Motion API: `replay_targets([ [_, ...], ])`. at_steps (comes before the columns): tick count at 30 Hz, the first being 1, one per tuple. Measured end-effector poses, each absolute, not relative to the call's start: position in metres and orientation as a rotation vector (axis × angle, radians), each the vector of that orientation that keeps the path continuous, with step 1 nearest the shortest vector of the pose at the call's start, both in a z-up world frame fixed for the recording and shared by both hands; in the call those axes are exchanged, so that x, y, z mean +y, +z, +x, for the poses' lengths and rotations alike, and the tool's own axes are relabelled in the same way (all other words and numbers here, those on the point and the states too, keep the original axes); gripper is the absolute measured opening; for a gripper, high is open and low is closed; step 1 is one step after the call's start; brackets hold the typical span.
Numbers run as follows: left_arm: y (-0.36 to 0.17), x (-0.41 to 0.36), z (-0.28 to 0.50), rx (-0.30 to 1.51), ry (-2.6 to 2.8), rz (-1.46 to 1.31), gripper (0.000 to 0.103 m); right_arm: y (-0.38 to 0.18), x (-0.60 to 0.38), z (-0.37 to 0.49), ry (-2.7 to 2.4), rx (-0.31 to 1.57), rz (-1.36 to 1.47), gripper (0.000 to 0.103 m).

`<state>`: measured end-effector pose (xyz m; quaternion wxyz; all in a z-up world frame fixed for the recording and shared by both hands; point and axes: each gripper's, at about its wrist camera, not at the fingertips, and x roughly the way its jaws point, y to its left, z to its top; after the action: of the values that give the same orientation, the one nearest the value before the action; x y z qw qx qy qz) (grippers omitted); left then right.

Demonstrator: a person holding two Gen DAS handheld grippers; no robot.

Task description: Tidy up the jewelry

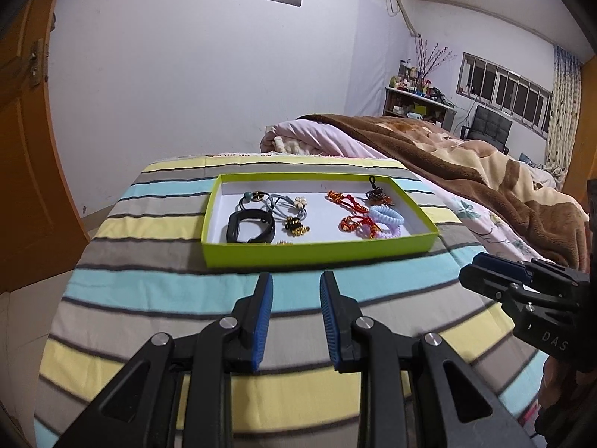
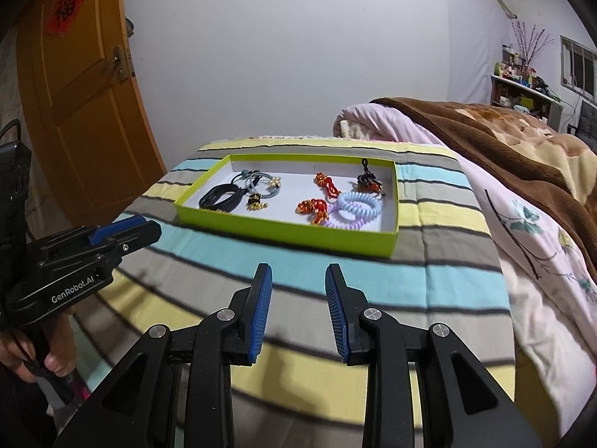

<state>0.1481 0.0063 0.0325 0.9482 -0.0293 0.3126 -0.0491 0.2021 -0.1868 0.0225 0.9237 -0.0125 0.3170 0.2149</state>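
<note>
Both tools spread, empty, short of the tray.
Left tool and right tool needed single-item pinches inside green tray.

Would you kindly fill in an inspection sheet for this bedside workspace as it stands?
Surface: striped cloth over the bed's end.
Job's things: green tray holding black band, grey hair ties, gold charm, red knots, dark beaded charm, pale coil ties.
Clutter: nothing seen outside the tray.
Grippers: left gripper and right gripper open, empty, short of the tray.
Cables: black cord at the left edge.
Surroundings: brown blanket, orange door, cluttered shelf, window.
</note>
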Motion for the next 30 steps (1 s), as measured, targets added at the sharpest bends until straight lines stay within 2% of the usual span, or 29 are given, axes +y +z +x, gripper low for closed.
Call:
replay_targets([
  [15,0.037,-0.002,0.081,0.586,-0.042,-0.048,0.027,0.026,-0.195,0.135,0.394,0.589,-0.043,0.031],
  [30,0.032,-0.008,0.064,0.566,-0.004,-0.043,0.027,0.026,-0.188,0.111,0.368,0.53,-0.085,0.031],
])
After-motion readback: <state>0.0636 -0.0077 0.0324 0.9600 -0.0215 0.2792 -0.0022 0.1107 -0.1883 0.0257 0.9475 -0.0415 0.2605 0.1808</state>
